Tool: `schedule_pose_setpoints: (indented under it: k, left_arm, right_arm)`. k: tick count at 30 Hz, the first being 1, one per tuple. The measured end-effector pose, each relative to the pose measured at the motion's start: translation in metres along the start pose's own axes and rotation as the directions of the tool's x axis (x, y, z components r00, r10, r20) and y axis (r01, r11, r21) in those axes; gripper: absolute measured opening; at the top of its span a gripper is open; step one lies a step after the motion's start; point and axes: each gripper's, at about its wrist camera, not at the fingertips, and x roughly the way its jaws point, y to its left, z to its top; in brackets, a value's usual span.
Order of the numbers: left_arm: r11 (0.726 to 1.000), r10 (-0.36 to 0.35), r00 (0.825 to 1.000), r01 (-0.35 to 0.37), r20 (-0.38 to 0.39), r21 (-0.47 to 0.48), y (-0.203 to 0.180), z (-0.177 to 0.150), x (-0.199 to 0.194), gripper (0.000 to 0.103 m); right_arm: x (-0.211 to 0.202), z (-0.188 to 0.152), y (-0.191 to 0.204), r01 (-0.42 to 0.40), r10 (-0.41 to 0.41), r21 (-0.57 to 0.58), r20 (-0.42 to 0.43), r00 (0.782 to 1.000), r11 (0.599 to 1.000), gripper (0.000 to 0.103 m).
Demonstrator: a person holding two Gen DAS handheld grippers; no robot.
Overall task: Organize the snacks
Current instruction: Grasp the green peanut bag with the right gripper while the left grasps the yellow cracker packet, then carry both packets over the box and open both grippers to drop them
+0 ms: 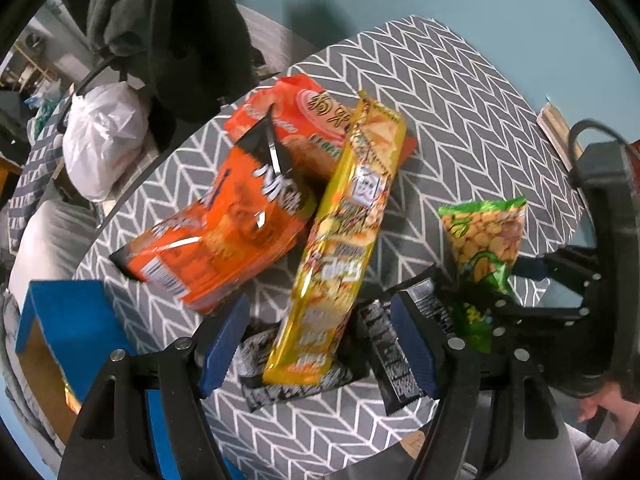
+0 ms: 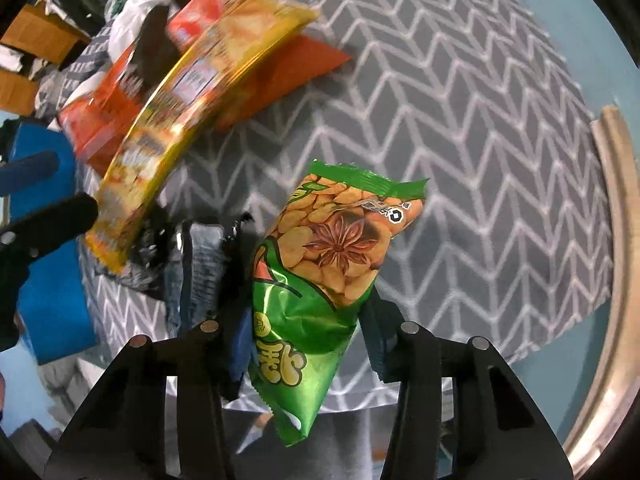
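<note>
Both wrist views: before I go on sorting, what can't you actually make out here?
- Black packets: left view, partly covered by the yellow packet and left claw.
- Yellow packet, right view: motion blur, print unreadable.
- Green bean packet: lower end hidden between the right claw fingers.
- Blue box: contents out of sight.

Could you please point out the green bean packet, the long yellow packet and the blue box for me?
green bean packet (image 2: 320, 264): right wrist view, printed middle.
long yellow packet (image 1: 340, 240): left wrist view, mid-length.
blue box (image 1: 76, 312): left wrist view, top face.
</note>
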Motion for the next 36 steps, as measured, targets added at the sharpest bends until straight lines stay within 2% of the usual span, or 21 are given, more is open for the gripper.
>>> schedule_pose_setpoints:
  k: [10,18,19,21,22,25,27,36]
  left_arm:
    - [0.999,0.016,0.998,-0.014,-0.054,0.037,-0.021,0.028,0.033,0.075]
    - [0.999,0.034,0.997,-0.031,-0.068,0.037,-0.031,0.045,0.055,0.075]
    - [0.999,0.035,0.997,-0.033,-0.066,0.034,-0.031,0.047,0.056,0.072]
    - [0.998,0.059,0.996,-0.057,-0.062,0.027,-0.03,0.049,0.059,0.054]
    - [0.997,0.074,0.995,-0.073,-0.063,0.02,-0.028,0.05,0.059,0.04]
    - [0.999,0.038,0.998,-0.038,-0.042,-0.008,-0.019,0.05,0.056,0.036]
    - [0.999,0.05,0.998,-0.05,-0.031,-0.005,-0.018,0.049,0.053,0.031]
    - [0.998,0.025,1.0,-0.026,-0.012,-0.051,-0.007,0.035,0.024,0.03]
  right_arm:
    - [-0.016,0.026,-0.038,0.016,-0.017,0.028,0.033,0.999,0.999,0.045]
    - [-0.028,0.042,-0.059,0.012,-0.013,0.022,0.041,0.999,1.0,0.045]
    - [-0.028,0.043,-0.059,0.012,-0.013,0.017,0.041,0.999,1.0,0.045]
    - [-0.03,0.046,-0.061,0.015,-0.015,0.002,0.041,0.999,1.0,0.045]
    - [-0.031,0.046,-0.06,0.016,-0.016,-0.005,0.042,0.999,1.0,0.045]
    - [-0.034,0.047,-0.058,0.02,-0.019,-0.027,0.047,0.999,0.999,0.045]
    - [-0.034,0.047,-0.056,0.022,-0.02,-0.041,0.05,0.999,0.999,0.045]
    - [-0.053,0.049,-0.048,0.028,-0.021,-0.1,0.068,0.997,0.995,0.045]
